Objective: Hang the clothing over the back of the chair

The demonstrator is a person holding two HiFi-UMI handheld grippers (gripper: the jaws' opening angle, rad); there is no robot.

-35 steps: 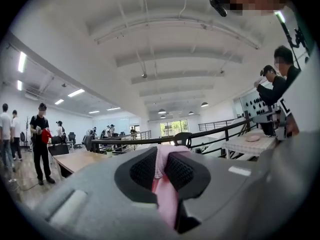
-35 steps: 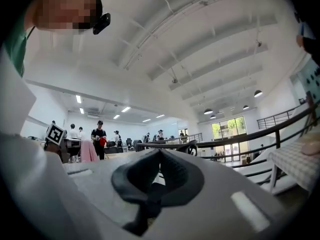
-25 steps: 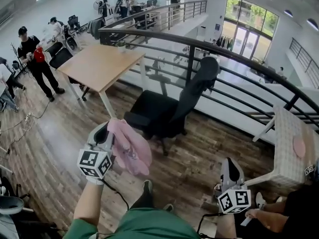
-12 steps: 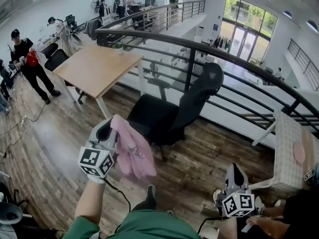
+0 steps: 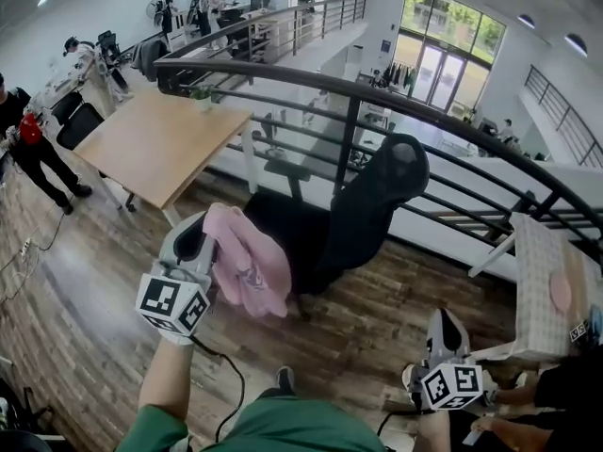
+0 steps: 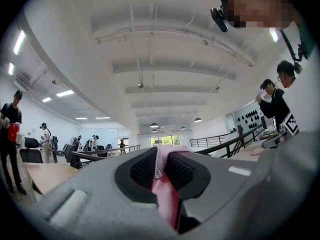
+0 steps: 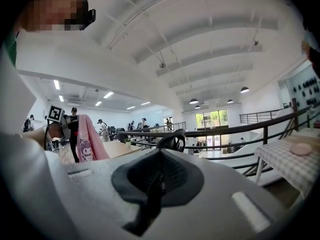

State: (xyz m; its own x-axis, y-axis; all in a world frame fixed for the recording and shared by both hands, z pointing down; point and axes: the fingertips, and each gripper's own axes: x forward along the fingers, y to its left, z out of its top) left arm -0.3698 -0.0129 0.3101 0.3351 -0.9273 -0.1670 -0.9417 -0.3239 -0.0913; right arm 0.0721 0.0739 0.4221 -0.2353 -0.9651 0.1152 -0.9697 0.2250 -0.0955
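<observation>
Two grippers are in the person's hands. The left gripper (image 5: 200,238) has its jaws closed tight on the pink clothing (image 5: 250,273), which hangs down from it in the air, between the person and the black chair (image 5: 382,191). The right gripper (image 5: 441,326), low at the right side, has its jaws together and holds nothing.

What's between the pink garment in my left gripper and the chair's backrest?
In the head view, only the chair's own black seat lies between the pink garment and the backrest; no other object stands there.
</observation>
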